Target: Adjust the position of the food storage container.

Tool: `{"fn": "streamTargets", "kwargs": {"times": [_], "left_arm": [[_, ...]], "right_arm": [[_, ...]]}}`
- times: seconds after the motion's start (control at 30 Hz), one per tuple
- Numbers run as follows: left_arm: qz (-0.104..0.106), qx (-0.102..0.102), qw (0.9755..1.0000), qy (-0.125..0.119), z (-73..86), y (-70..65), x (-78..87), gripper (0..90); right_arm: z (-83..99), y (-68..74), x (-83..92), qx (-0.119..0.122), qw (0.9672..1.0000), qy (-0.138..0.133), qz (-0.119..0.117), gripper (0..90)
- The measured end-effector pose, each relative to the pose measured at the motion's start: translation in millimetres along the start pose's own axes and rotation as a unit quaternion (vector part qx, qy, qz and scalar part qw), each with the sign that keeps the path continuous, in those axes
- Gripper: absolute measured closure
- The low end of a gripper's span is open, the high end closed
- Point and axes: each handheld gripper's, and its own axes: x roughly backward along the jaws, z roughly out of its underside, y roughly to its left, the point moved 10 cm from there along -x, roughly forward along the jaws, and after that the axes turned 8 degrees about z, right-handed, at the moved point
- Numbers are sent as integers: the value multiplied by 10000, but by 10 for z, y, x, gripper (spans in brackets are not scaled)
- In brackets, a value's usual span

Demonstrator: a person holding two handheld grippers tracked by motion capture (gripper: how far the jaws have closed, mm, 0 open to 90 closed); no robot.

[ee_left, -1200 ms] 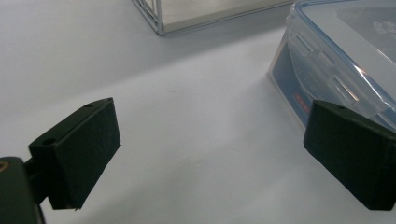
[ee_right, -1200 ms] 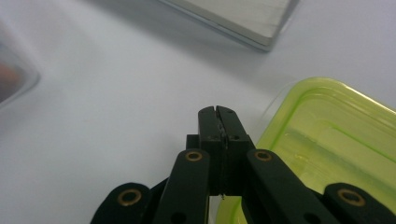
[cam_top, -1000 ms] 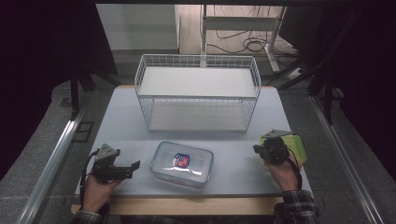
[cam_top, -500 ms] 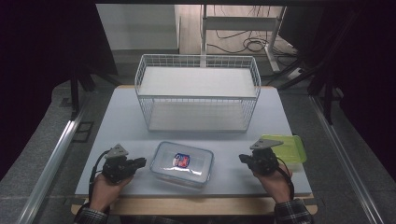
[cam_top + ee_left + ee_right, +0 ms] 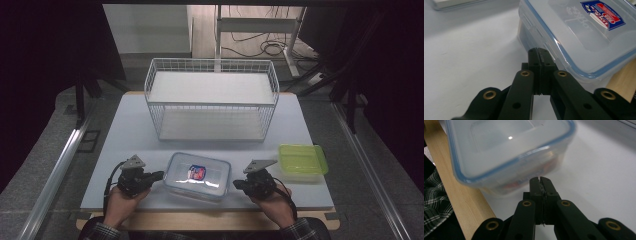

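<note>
- A clear box (image 5: 197, 176) with a blue-rimmed lid and a red-and-blue label lies flat near the front edge of the white surface (image 5: 125, 130), between 2 hand-held grippers, in the high view.
- The left gripper (image 5: 159, 175) sits just left of the box, tips pointing at its left side; its jaws have just been closing and now stand together with nothing between them.
- In the left gripper view, the joined tips (image 5: 539, 52) lie right at the box's (image 5: 574, 32) side wall, below the lid's rim; whether they touch it cannot be told.
- The right gripper (image 5: 236, 184) sits just right of the box, tips pointing at its right side, jaws pressed together and holding nothing.
- In the right gripper view, the joined tips (image 5: 540, 181) are close under the box's (image 5: 506, 150) near corner, with a thin strip of surface between them.
- The person's hands (image 5: 122, 202) come in from the bottom of the high view, in plaid sleeves.
- A green box (image 5: 302, 161) rests on the surface to the right, well apart from the clear box.
- A white wire basket (image 5: 212, 100) stands upright at the back of the surface, behind the clear box.
- A wooden edge (image 5: 210, 220) runs along the front of the surface.
</note>
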Motion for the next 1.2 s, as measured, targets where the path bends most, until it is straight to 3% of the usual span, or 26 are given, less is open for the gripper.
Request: {"fn": "streamTargets", "kwargs": {"times": [0.33, 0.73, 0.9, 0.93, 0.97, 1.03, 1.2], "left_arm": [[145, -111, 9998, -23, -59, -184, -111, 900], [333, -293, 9990, 89, -65, -380, -211, 900], [355, -334, 9987, 126, -61, -392, -216, 889], [303, -346, 9988, 140, -59, -370, -209, 847], [210, -327, 9991, 153, -53, -332, -199, 712], [48, -293, 9994, 176, -38, -268, -179, 666], [-192, -193, 9996, 106, -62, -137, -104, 350]], "right_arm": [[19, -259, 46, -361, 9990, -38, 253, 893], [44, -467, 49, -493, 9975, 2, 503, 896], [33, -521, 61, -563, 9973, -69, 464, 895], [34, -523, 63, -560, 9974, -77, 456, 891], [39, -548, 88, -546, 9971, -83, 532, 855], [39, -564, 100, -545, 9968, -97, 580, 832], [60, -678, 191, -673, 9945, -174, 778, 635]]}}
